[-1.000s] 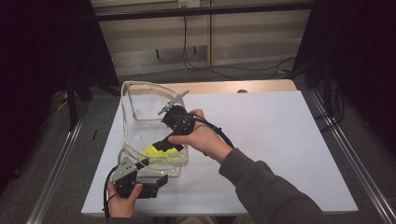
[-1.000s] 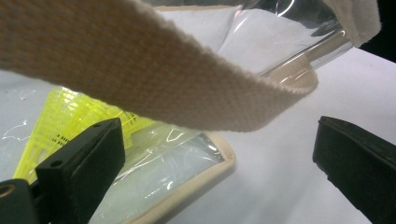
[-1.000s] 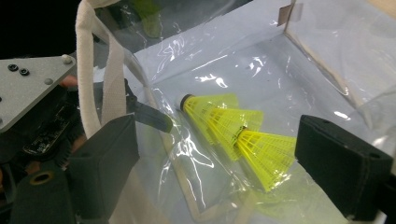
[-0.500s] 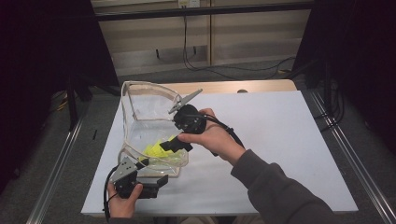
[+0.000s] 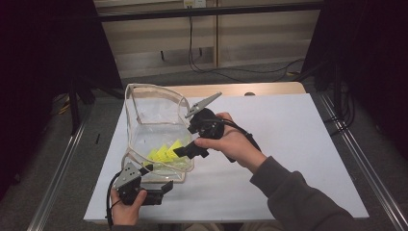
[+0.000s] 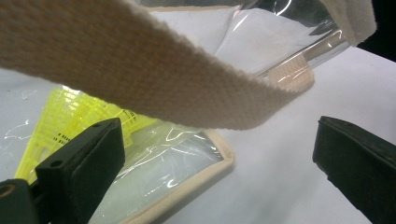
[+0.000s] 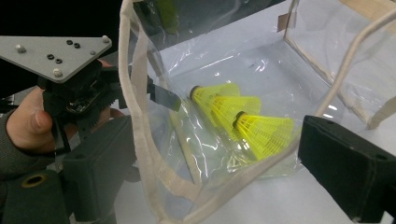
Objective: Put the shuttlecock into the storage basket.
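A clear plastic bag [image 5: 154, 115] with beige trim stands on the white table [image 5: 298, 144], its mouth facing right. Three yellow shuttlecocks [image 7: 243, 116] lie nested in a row at its bottom [image 5: 162, 153]. My right gripper [image 5: 185, 151] hovers just outside the bag's mouth, open, with the bag's rim and the shuttlecocks showing between its jaws [image 7: 222, 172]. At the bag's near left corner my left gripper [image 5: 156, 179] is open too [image 6: 219, 163]. The bag's woven strap [image 6: 140, 70] crosses above its jaws, and a shuttlecock [image 6: 60, 121] shows behind the plastic.
Bare white table surface stretches to the right of the bag and toward the front edge. A strip of wooden tabletop [image 5: 250, 89] lies behind it. Metal rails [image 5: 358, 159] flank both sides, and cables [image 5: 216, 67] trail on the floor at the back.
My right gripper has drawn back to the right, out of the bag's mouth, leaving the shuttlecocks inside. The left gripper has stayed where it was.
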The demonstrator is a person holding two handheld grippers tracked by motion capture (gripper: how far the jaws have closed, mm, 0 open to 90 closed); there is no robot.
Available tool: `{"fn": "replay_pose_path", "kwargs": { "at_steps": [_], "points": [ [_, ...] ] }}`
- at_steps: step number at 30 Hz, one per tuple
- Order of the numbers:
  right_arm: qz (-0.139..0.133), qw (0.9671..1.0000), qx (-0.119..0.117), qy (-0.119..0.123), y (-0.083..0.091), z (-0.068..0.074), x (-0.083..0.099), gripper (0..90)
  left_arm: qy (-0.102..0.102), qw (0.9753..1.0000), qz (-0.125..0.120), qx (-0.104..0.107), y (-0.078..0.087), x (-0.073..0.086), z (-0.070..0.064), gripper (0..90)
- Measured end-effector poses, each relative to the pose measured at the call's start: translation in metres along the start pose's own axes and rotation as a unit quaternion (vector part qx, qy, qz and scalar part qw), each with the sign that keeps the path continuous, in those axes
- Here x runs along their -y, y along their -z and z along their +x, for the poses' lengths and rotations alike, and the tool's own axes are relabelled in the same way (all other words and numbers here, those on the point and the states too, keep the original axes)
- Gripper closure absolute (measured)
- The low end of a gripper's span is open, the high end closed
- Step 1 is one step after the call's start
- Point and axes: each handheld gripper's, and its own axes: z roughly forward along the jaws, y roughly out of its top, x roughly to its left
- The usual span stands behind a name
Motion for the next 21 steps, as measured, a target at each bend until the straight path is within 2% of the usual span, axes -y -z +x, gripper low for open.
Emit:
{"fn": "replay_pose_path", "kwargs": {
  "at_steps": [21],
  "points": [
    [-0.018,0.9998,0.007,-0.002,0.027,-0.014,0.026,11.1,0.000,1.0000,0.000,-0.001,0.000,0.000,-0.001,2.3]
  ]
}}
